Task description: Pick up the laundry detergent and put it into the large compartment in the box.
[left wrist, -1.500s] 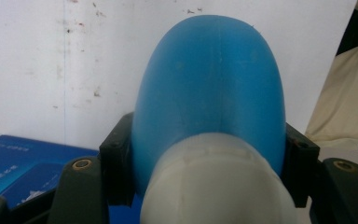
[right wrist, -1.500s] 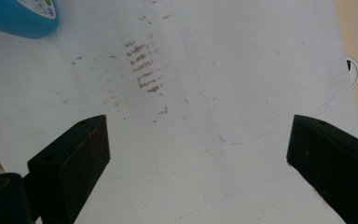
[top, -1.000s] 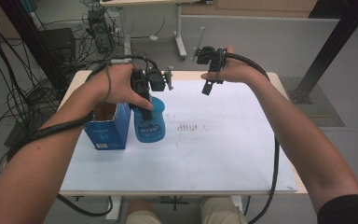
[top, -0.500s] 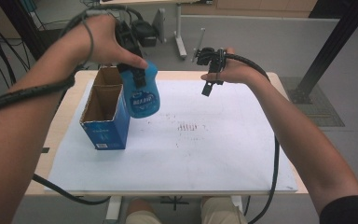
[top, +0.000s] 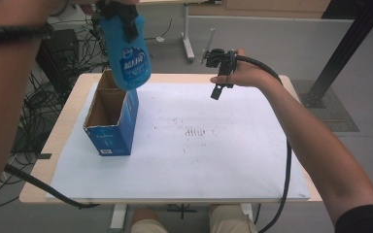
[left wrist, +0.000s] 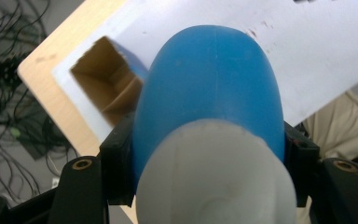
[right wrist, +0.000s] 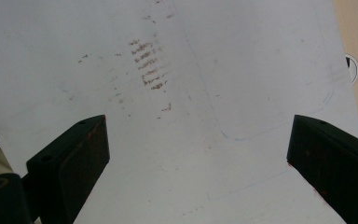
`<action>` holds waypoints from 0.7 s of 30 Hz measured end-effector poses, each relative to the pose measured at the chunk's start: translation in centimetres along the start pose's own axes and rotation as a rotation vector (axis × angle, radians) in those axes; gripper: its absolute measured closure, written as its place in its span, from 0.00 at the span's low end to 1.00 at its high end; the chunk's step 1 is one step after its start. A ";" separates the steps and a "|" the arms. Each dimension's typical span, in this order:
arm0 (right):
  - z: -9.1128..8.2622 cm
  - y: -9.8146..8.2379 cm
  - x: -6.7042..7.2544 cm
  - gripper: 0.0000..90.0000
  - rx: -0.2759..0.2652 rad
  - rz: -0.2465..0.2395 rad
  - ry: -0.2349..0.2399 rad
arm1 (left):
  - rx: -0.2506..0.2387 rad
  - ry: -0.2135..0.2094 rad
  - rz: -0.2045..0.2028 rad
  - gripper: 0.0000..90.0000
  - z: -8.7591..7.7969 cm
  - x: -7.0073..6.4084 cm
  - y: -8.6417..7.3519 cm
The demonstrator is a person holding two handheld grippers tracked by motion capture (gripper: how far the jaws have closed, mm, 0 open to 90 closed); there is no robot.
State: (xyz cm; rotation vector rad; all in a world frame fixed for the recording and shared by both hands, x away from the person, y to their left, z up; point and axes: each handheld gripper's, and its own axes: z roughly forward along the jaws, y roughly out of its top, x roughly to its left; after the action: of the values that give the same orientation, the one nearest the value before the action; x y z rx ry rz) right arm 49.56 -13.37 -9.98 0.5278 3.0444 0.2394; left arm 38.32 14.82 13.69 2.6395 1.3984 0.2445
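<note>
A blue bottle (top: 126, 56) with a white label hangs in the air above the back end of the open blue cardboard box (top: 109, 121). My left gripper (top: 119, 14) is shut on the bottle's upper part. In the left gripper view the bottle (left wrist: 209, 93) and its white cap (left wrist: 214, 182) sit between the black jaws of the left gripper (left wrist: 209, 149), with the box's open top (left wrist: 107, 84) below. My right gripper (top: 217, 90) hovers over the table's far right side, jaws down. In its own view the right gripper (right wrist: 198, 144) stands wide open with nothing between the jaws.
A white sheet (top: 199, 160) with reddish smudges (right wrist: 147, 65) covers most of the wooden table (top: 48, 160). The box stands on the sheet's left side. Cables and equipment lie on the floor to the left, a table leg behind.
The left hand has lifted the bottle from the sheet beside the box to well above the box. The right hand has kept still.
</note>
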 end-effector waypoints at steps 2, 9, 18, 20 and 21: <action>0.0 0.0 0.0 0.06 -0.003 -0.003 0.001 | 0.007 0.003 -0.057 0.42 -0.6 0.7 0.1; 0.0 -0.2 0.1 0.06 -0.008 -0.006 0.002 | 0.010 0.006 -0.232 0.42 -1.8 3.2 -0.1; 0.3 -0.3 0.2 0.06 0.001 0.000 0.000 | 0.036 0.042 -0.400 0.42 -1.5 5.8 -0.5; 0.5 -0.5 0.0 0.06 -0.010 -0.004 0.005 | 0.036 0.049 -0.426 0.42 -1.5 6.3 -0.7; 0.5 -0.5 0.0 0.06 -0.004 -0.004 0.005 | 0.037 0.049 -0.438 0.42 -1.5 6.5 -0.8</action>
State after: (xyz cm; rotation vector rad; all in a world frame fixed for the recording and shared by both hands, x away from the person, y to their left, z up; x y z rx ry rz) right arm 49.43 -13.74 -10.50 0.5214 3.0484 0.2470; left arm 40.96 20.74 15.45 2.2846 1.9612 0.2322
